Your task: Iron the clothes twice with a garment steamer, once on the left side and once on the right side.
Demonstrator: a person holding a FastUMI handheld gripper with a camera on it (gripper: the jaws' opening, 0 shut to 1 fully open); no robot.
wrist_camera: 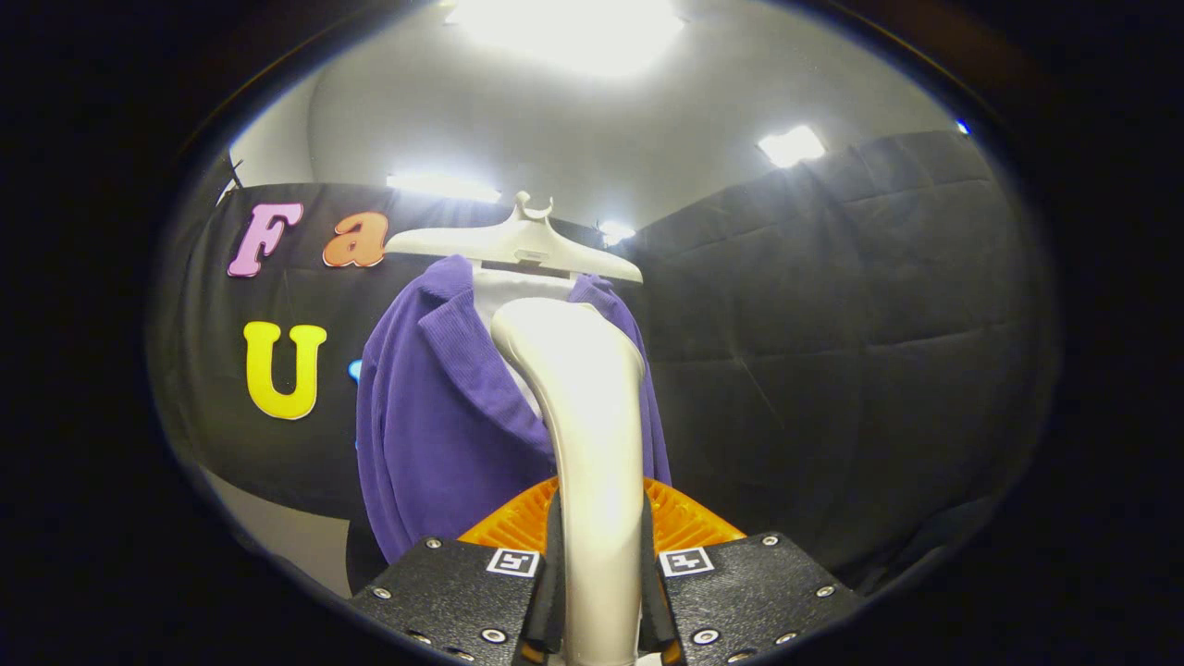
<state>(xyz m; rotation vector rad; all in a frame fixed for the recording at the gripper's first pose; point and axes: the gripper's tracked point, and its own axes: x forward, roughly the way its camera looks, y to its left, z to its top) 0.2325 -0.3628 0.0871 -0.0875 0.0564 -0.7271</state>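
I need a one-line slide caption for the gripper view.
Gripper shut on steamer, raised before purple jacket on hanger.

I am gripping the garment steamer by its pale handle, with my gripper closed so that both fingers are pressing on it from left and right. The handle is rising upright between the fingers and curving forward at its top. Beyond it, a purple jacket is hanging on a pale hanger in front of the black cloth wall. Ceiling lights are glaring above.
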